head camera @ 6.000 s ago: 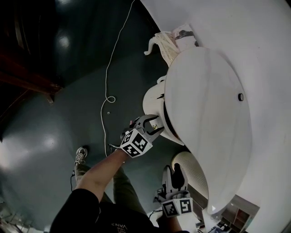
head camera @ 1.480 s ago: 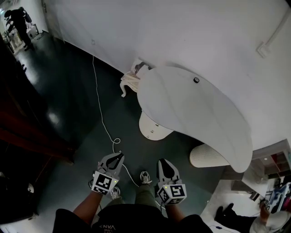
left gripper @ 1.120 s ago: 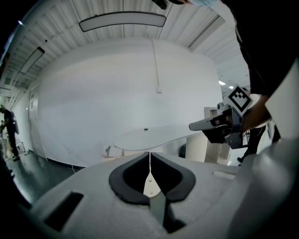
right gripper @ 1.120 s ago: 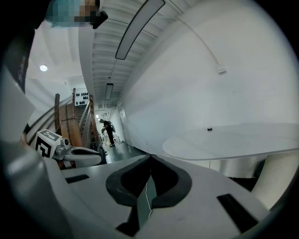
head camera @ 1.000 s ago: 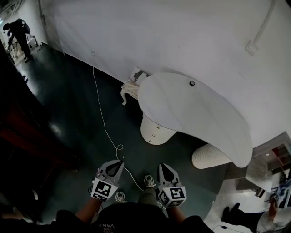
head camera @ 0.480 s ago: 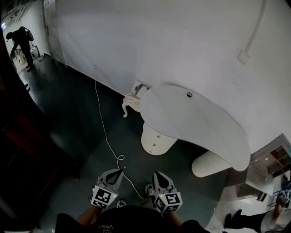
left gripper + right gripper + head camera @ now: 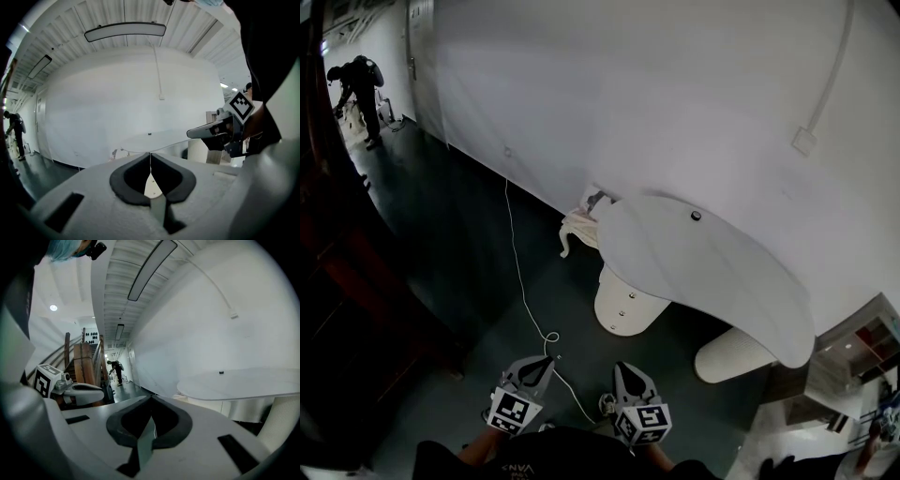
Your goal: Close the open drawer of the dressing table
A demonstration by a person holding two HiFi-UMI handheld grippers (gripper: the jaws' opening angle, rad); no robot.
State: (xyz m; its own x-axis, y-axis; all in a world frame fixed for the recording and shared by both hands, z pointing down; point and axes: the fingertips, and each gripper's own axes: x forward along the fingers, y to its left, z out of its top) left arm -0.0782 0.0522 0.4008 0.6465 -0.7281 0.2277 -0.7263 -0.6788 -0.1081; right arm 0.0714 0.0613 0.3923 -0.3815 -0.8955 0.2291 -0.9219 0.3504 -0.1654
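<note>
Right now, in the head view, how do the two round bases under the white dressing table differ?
The left base shows two small knobs on its front; the right base shows none. The left base stands nearer the white cable; the right base sits under the narrow end of the tabletop. Both are pale, rounded and partly under it.

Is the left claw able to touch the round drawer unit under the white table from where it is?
Probably not. The left claw, shut and empty, sits close by the person, with floor between it and the drawer unit. Nothing blocks the way; stepping closer should do.
</note>
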